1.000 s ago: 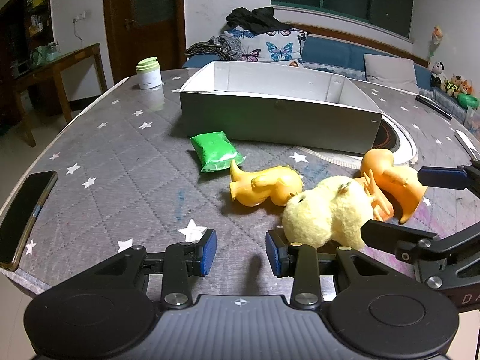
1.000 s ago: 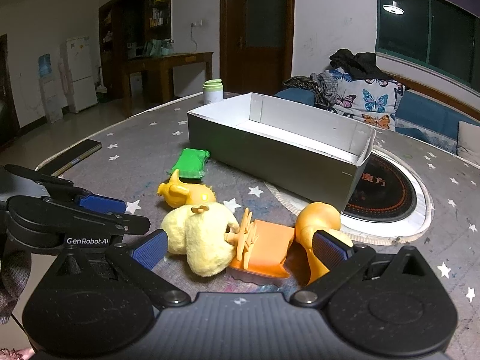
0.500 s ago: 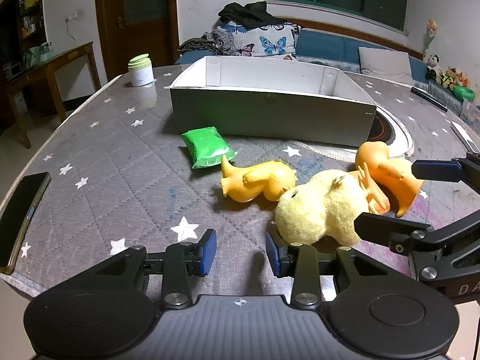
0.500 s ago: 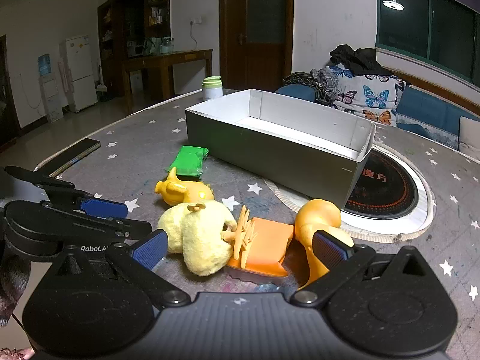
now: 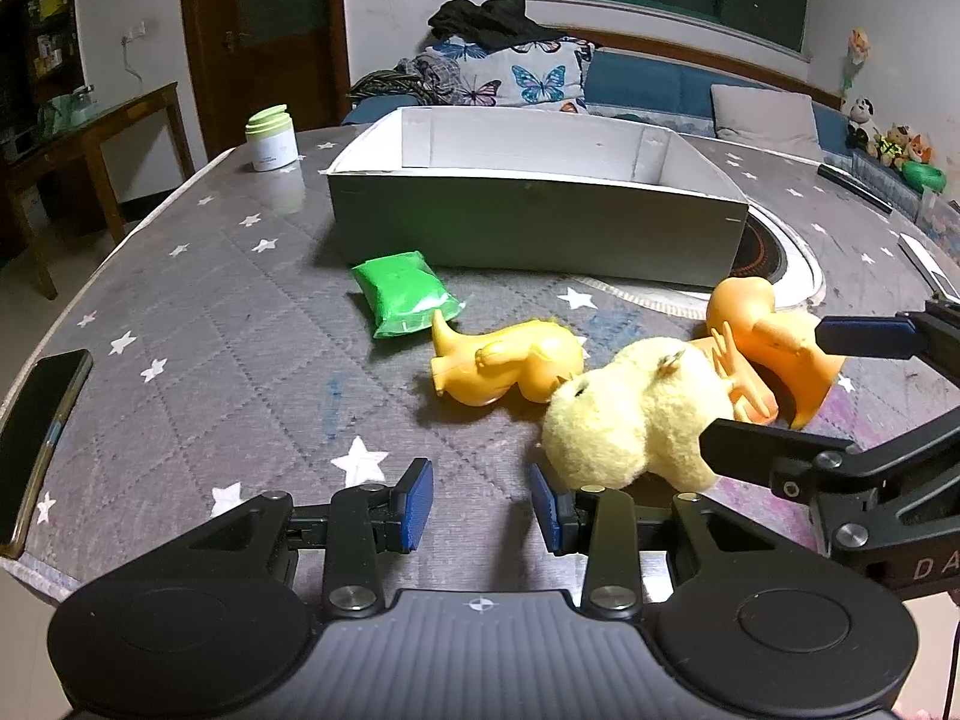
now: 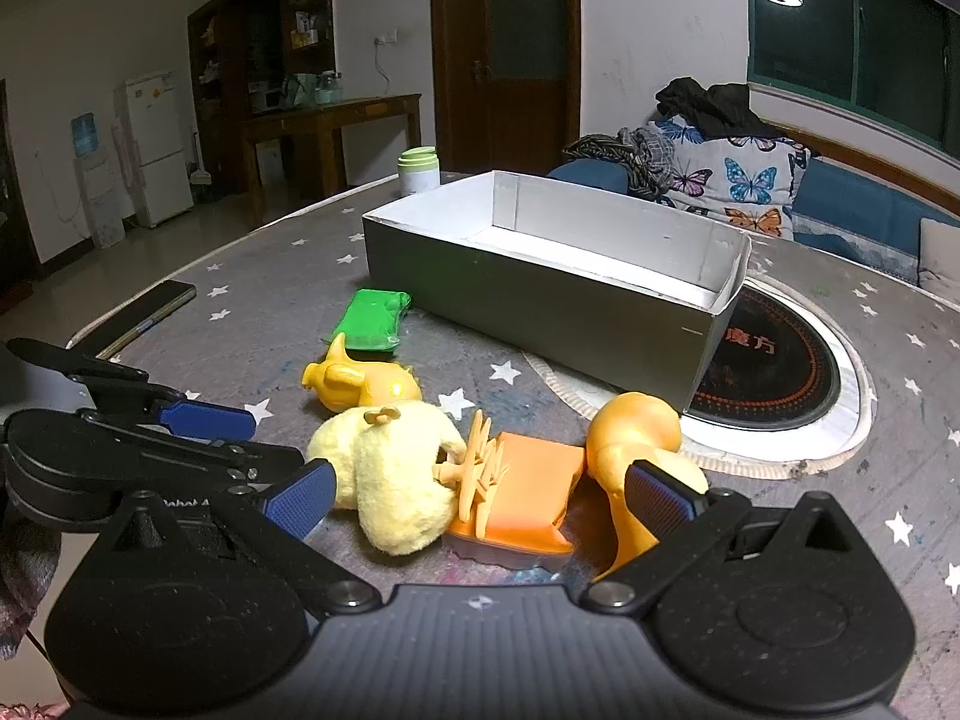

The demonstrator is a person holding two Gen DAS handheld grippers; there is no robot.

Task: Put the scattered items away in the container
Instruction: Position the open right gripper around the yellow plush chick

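A grey open box stands at the table's middle, white inside. In front of it lie a green packet, a yellow rubber duck, a fluffy yellow plush chick, an orange block and an orange rubber duck. My left gripper is open just short of the plush chick, with nothing between its pads. My right gripper is open wide, its fingers on either side of the chick, block and orange duck.
A black phone lies near the table's left edge. A white jar with a green lid stands behind the box. A round black hotplate is set into the table to the right of the box.
Both grippers have edged forward toward the toys, which now look larger and nearer. Both stay open; no toy has moved.
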